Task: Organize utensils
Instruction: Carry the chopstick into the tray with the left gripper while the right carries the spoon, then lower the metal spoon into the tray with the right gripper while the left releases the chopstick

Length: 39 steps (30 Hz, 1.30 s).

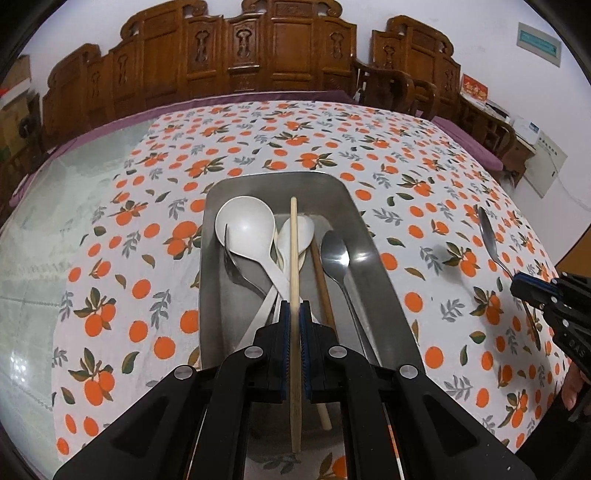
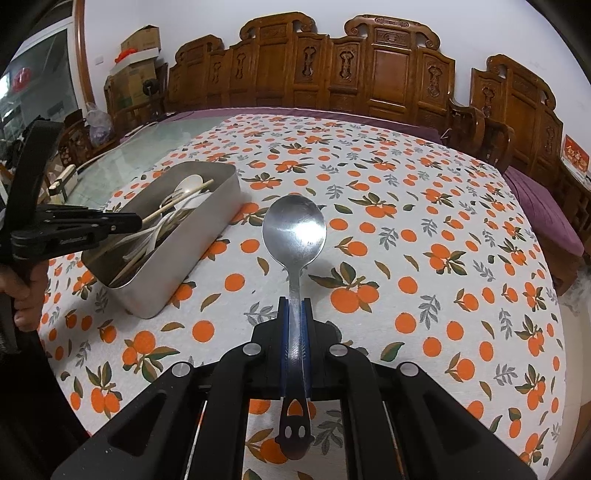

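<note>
Orange-print tablecloth [image 1: 424,192] | left gripper [image 1: 294,314] clamps chopstick [image 1: 294,258], pointing 12 o'clock along tray [image 1: 373,258] | right gripper [image 2: 295,306] clamps spoon [image 2: 294,229], tray at 10 o'clock

An orange-print tablecloth [image 2: 406,236] covers a glass-topped table [image 1: 55,229]; carved wooden chairs [image 2: 369,70] line the far edge, with cardboard boxes [image 2: 138,55] stacked at far left and a red card [image 1: 474,88] at far right.

White wall [image 1: 480,33] behind row of carved dark-brown wooden chair backs [image 2: 373,70]. Stacked cardboard boxes [image 2: 140,48] in left corner beside glass door [image 2: 37,85]. Purple cushion [image 2: 546,218] on bench at right.
</note>
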Motion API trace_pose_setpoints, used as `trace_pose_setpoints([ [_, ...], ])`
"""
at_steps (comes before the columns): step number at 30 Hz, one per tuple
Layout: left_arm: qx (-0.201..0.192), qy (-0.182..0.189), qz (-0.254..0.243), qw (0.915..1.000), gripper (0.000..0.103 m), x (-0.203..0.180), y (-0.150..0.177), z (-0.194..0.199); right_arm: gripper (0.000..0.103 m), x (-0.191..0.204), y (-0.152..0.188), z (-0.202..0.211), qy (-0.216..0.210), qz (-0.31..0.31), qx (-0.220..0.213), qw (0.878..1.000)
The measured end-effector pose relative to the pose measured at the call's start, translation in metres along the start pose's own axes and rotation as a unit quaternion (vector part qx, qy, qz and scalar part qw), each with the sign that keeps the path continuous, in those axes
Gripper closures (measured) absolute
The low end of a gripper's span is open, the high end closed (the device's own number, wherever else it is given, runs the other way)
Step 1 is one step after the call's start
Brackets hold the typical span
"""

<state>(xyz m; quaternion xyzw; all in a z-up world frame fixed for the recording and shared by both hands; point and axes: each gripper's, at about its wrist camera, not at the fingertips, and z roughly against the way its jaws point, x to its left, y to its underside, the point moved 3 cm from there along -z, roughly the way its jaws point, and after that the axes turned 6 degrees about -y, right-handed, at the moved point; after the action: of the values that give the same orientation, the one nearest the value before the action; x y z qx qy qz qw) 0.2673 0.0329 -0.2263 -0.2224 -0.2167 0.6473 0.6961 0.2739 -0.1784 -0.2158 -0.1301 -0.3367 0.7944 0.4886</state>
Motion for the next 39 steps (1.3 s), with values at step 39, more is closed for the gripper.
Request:
trace_pose_setpoints([
  [39,-0.06,-0.015,0.027,0.9977,0.075,0.044,-0.027,0.048,0.095,0.082,-0.058,-0.025,-0.061,0.01,-0.011,0.998],
])
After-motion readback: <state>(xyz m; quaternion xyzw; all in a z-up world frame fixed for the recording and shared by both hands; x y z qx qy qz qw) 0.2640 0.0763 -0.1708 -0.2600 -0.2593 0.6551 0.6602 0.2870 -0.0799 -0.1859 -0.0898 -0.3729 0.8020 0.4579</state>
